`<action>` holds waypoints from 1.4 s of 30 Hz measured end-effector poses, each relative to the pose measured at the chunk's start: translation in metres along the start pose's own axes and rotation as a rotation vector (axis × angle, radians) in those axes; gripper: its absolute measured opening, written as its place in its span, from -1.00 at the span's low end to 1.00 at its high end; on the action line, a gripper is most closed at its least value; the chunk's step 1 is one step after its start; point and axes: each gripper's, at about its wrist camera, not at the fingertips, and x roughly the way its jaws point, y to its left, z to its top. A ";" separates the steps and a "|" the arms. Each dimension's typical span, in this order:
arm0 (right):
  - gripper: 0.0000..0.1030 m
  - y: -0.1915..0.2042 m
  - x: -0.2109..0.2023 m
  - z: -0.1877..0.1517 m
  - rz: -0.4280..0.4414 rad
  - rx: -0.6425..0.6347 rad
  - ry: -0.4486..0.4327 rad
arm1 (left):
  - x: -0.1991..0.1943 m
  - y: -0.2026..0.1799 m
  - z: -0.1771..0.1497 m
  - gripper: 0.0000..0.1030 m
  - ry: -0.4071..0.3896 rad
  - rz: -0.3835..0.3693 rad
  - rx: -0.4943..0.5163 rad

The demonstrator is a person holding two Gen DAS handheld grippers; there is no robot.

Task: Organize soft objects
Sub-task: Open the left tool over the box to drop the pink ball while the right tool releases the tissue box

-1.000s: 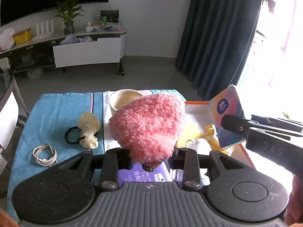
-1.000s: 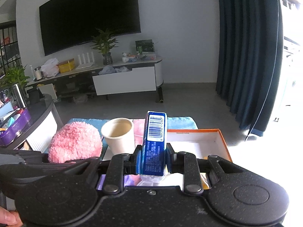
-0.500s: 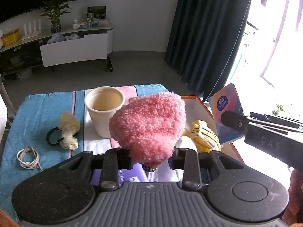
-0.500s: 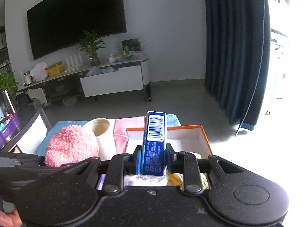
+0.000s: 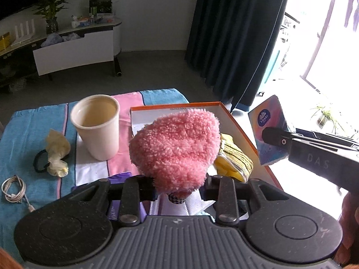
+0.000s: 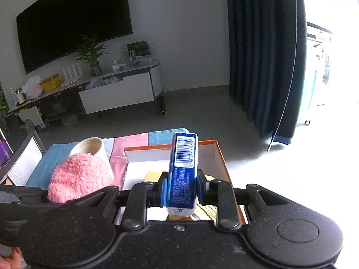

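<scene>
Living room behind: dark TV, low console with a plant, navy curtain (image 6: 264,56), window glare washing out the right edge.

Pink fluff (image 5: 177,148) is sitting clamped in the left gripper (image 5: 179,187), fingers pressing into its lower end; a small checkered bit is poking out underneath, too small to identify. It is hanging over the near-left part of the orange box (image 5: 237,123), blocking most of the box floor. In the right view the fluff (image 6: 78,177) is showing left of the box (image 6: 221,157), partly covering the cup (image 6: 89,144).

Right gripper (image 6: 181,192) is closing on a tissue pack (image 6: 182,172), held upright, barcode end up, over the box's near side. From the left view the pack (image 5: 269,132) is appearing at the box's right rim, its lower part cut off by the gripper arm.

Yellow cloth (image 5: 233,159) is lying in the box, half hidden behind the fluff.

Cup (image 5: 97,125) is standing on the striped tablecloth (image 5: 27,125), just left of the box. Farther left: a pale scrunchie (image 5: 56,150) on a black hair tie, and a coiled cable (image 5: 14,189). Something purple is lying under the left gripper, mostly hidden.
</scene>
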 end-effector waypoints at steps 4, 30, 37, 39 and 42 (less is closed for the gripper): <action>-0.40 -0.005 0.006 0.000 -0.005 0.004 0.008 | 0.009 -0.006 0.001 -0.35 0.018 -0.005 0.005; -0.39 -0.030 0.065 0.012 -0.010 0.010 0.063 | 0.058 -0.037 0.012 -0.34 0.088 -0.040 0.029; -0.22 -0.035 0.077 0.020 0.009 0.017 0.043 | 0.069 -0.044 0.014 0.06 0.098 -0.080 0.021; -0.14 -0.037 0.077 0.022 0.027 0.032 0.027 | 0.071 -0.047 0.015 0.35 0.101 -0.094 0.028; -0.13 -0.039 0.074 0.023 0.021 0.037 0.018 | 0.069 -0.047 0.014 0.35 0.090 -0.096 0.031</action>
